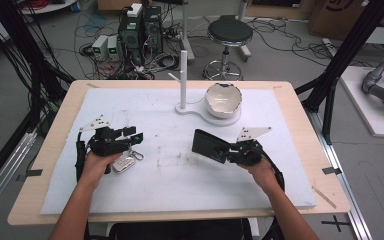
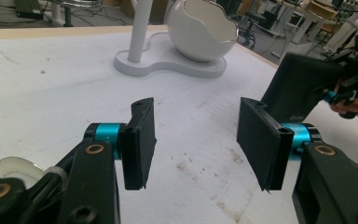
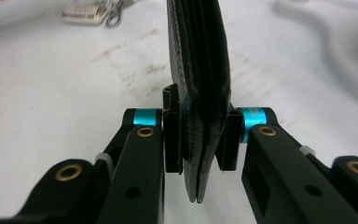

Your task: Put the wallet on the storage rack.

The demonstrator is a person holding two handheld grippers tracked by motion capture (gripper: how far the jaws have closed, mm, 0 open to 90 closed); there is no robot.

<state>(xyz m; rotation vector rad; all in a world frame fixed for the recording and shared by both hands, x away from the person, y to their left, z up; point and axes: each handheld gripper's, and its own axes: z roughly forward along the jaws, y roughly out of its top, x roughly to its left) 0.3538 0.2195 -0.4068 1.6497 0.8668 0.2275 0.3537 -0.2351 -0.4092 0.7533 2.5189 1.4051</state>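
A black leather wallet (image 1: 206, 144) is held off the white mat, right of centre. My right gripper (image 1: 228, 151) is shut on it; in the right gripper view both pads press the wallet (image 3: 199, 93) from either side, edge-on. The wallet (image 2: 303, 91) also appears at the right of the left gripper view. My left gripper (image 1: 134, 136) is at the left of the mat. Its jaws stand open with bare mat between them, as the left gripper (image 2: 196, 140) view shows. A silver key fob (image 1: 125, 161) with a ring lies just below the left gripper.
A white stand with an upright post (image 1: 183, 80) and a white cracked-egg bowl (image 1: 223, 100) sits at the back centre of the mat (image 1: 170, 175). A stool (image 1: 229, 35) and computers with cables stand on the floor beyond the table.
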